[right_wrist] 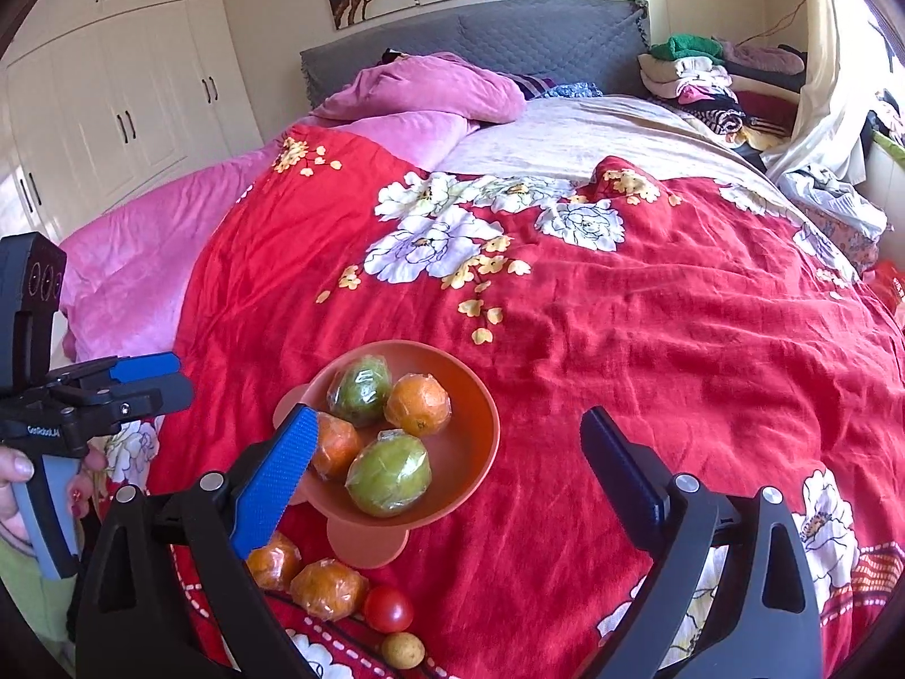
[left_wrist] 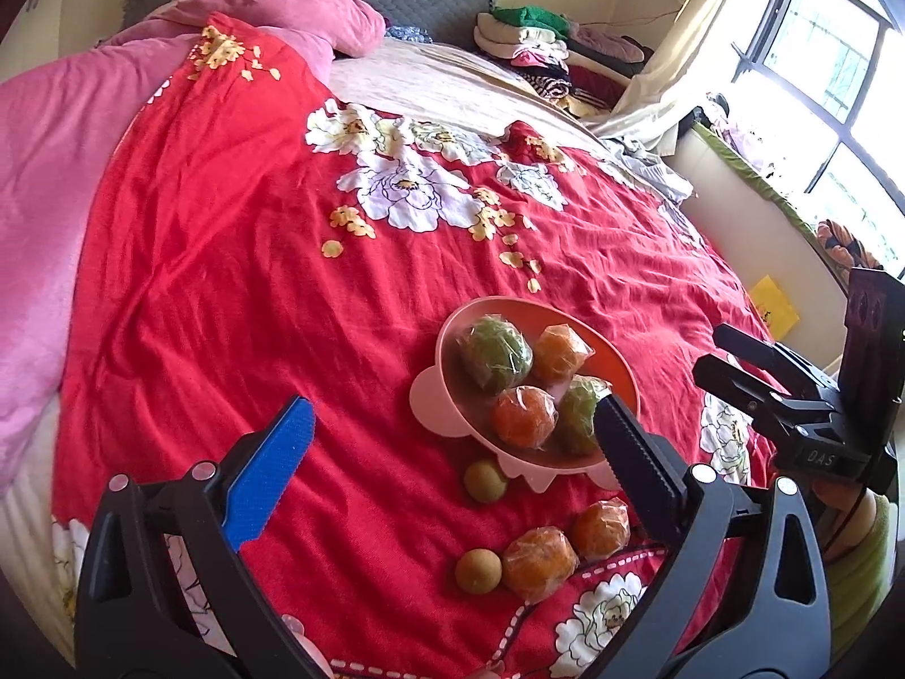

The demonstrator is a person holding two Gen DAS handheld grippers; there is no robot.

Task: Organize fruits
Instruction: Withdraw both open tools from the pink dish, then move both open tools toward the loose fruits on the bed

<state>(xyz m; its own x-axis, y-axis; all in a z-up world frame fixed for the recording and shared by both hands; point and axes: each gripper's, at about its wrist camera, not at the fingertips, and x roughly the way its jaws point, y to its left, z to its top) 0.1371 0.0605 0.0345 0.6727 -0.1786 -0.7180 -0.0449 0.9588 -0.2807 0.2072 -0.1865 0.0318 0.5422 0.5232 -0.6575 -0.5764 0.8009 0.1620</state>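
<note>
A pink footed bowl (left_wrist: 492, 301) (right_wrist: 464, 441) stands on the red flowered bedspread. It holds two wrapped green fruits (left_wrist: 495, 352) (right_wrist: 389, 472) and two wrapped oranges (left_wrist: 523, 416) (right_wrist: 418, 404). In front of it on the cloth lie two more wrapped oranges (left_wrist: 540, 563) (right_wrist: 328, 588), two small tan round fruits (left_wrist: 478, 570), and a cherry tomato (right_wrist: 388, 609). My left gripper (left_wrist: 452, 403) is open and empty above the bowl's near left side. My right gripper (right_wrist: 449, 416) is open and empty over the bowl's right part. Each gripper shows at the edge of the other's view.
The red bedspread (left_wrist: 254, 283) covers most of the bed, with a pink blanket (left_wrist: 45, 170) at the left. Folded clothes (right_wrist: 712, 85) are piled at the far right by the grey headboard (right_wrist: 537, 39). A hand (right_wrist: 17, 469) grips the left tool.
</note>
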